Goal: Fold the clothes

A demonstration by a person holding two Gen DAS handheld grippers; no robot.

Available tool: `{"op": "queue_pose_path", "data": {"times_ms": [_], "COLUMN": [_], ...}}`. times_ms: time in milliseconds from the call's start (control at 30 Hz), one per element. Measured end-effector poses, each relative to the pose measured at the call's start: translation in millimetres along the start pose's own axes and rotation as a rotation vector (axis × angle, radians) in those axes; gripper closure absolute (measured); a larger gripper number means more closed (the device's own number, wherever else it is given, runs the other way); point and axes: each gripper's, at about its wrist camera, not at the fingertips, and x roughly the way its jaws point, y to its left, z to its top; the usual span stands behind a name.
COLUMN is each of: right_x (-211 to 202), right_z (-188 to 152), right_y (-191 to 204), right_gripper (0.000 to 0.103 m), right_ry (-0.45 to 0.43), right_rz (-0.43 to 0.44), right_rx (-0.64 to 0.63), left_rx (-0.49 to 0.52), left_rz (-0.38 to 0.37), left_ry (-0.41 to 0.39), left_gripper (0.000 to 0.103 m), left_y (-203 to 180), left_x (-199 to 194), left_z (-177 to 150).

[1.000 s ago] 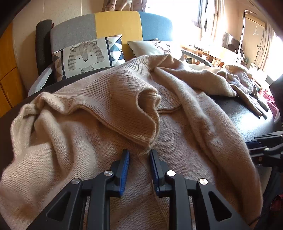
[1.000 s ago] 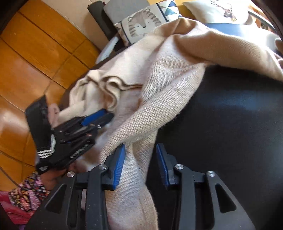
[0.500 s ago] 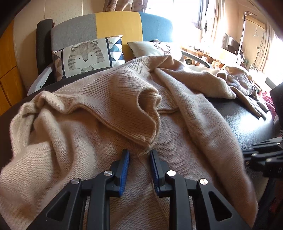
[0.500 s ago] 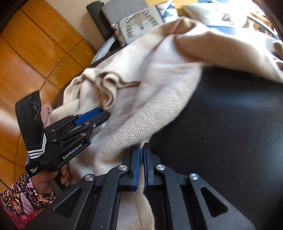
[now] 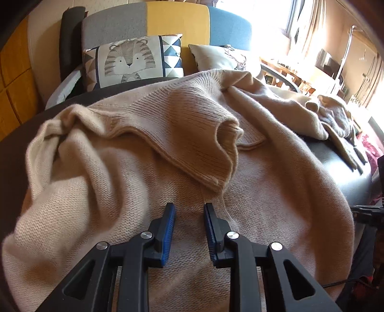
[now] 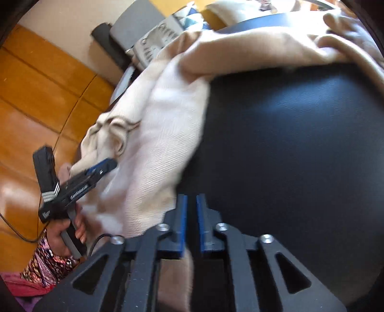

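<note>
Sweater (image 5: 148,182): beige knit, spread rumpled over the dark leather top, most of it bunched toward my left side; a ribbed cuffed fold (image 5: 216,153) curls up just ahead of my left fingers.
Left gripper (image 5: 189,230): my blue pads stand apart over the knit, with flat cloth under the gap and nothing pinched.
Right gripper (image 6: 191,223): my jaws have just been opening; the narrow gap between the pads shows bare dark leather, and the sweater's hem lies just beside my left finger, running under it.
Around: a second beige garment (image 5: 333,115) is heaped at the far right of the top, with dark glove-like fingers (image 5: 355,158) lying beside it.
In the way: the raised fold and a twisted knot of cloth (image 5: 64,124) at the left edge.
Edges: the sweater hangs over the near rim on my left; its right border crosses the top on a slant.
Open room: bare black leather top (image 6: 288,148) ahead of my right gripper.
Surface: smooth, dark, slightly glossy.
Room: a grey, yellow and blue sofa (image 5: 177,21) with a tiger cushion (image 5: 130,60) behind; wooden floor (image 6: 36,96); bright window at right.
</note>
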Motion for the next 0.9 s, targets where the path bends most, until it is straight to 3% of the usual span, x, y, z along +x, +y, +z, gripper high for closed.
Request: {"op": "queue_pose_path", "data": {"times_ms": [67, 133, 233, 367, 500, 567, 733, 800, 900], "right_x": [9.1, 18.0, 31.1, 39.5, 60.5, 65.6, 44.1, 34.4, 18.8], "right_z": [-2.2, -0.3, 5.5, 13.7, 14.1, 12.2, 4.0, 4.6, 5.8], "right_y": [9.5, 20.7, 38.0, 52.2, 65.7, 73.1, 75.1, 65.1, 42.9], "right_gripper": [0.069, 0.06, 0.06, 0.06, 0.06, 0.095, 0.096, 0.097, 0.102], "right_ry": [0.007, 0.018, 0.026, 0.046, 0.077, 0.069, 0.008, -0.011, -0.043], "right_rz": [0.072, 0.076, 0.042, 0.085, 0.018, -0.027, -0.132, -0.153, -0.225], "right_rx": [-0.007, -0.036, -0.093, -0.115, -0.152, -0.209, -0.286, -0.245, -0.177], "left_rx": [0.03, 0.05, 0.023, -0.032, -0.023, -0.011, 0.007, 0.002, 0.011], "left_rz": [0.042, 0.078, 0.084, 0.066, 0.074, 0.082, 0.106, 0.116, 0.196], "left_ry": [-0.013, -0.023, -0.005, -0.007, 0.013, 0.01, 0.017, 0.022, 0.026], "left_gripper": [0.079, 0.079, 0.079, 0.079, 0.079, 0.079, 0.079, 0.079, 0.079], "left_y": [0.7, 4.2, 16.6, 28.8, 28.4, 27.4, 31.8, 35.2, 39.7], "left_x": [-5.2, -8.4, -5.9, -7.8, -2.1, -2.4, -2.5, -3.2, -3.7], "left_z": [0.1, -0.1, 1.1, 1.7, 1.5, 1.2, 0.0, 0.3, 1.4]}}
